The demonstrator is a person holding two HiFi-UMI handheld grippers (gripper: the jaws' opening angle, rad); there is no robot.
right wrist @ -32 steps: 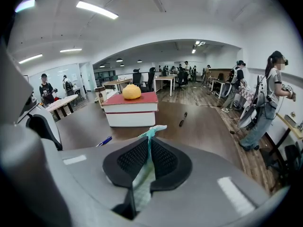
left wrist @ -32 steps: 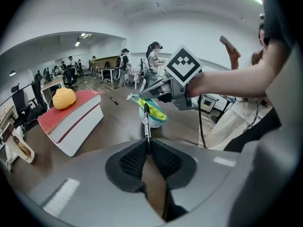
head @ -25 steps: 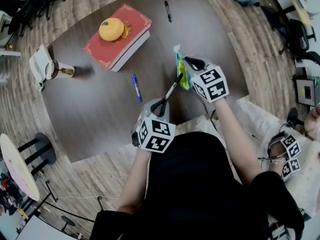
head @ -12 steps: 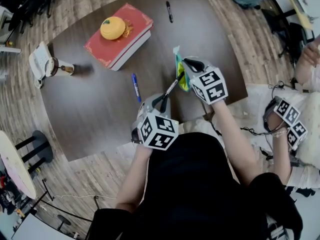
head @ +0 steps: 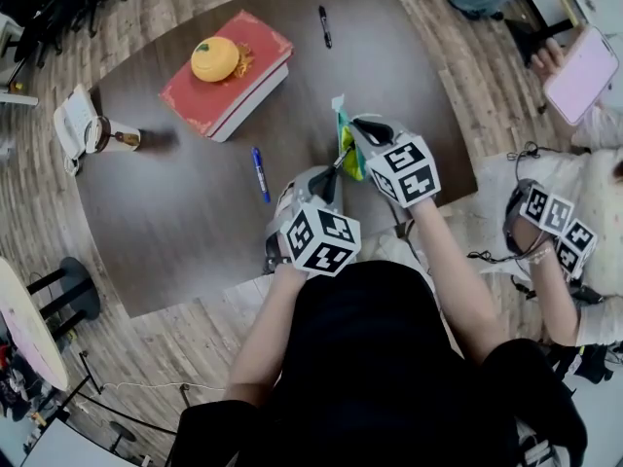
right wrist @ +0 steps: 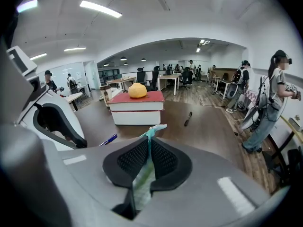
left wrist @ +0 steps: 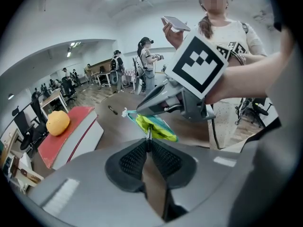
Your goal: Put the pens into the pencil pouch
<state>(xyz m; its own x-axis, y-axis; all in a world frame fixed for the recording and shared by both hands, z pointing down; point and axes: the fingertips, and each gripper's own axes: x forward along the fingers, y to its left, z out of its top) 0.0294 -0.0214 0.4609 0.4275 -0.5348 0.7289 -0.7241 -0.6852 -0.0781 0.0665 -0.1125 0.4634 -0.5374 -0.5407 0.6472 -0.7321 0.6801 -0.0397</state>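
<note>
Left gripper: we kept our left gripper (left wrist: 148, 148) clenched on the slim black-and-silver pen (head: 338, 163).
Right gripper: our right gripper (right wrist: 148, 149) pinched the teal zipper edge of the yellow-green fabric pencil pouch (head: 348, 150), holding it up over the dark round table (head: 195, 227).
Change: within the last second we carried the pen sideways; its tip, previously short of the pouch, met the opening.
Meaning: we judged insertion was starting, with release not yet due.
Remaining: a blue ballpoint pen (head: 260, 173) and a black marker pen (head: 324, 25) lay on the table, outside the pouch.
</note>
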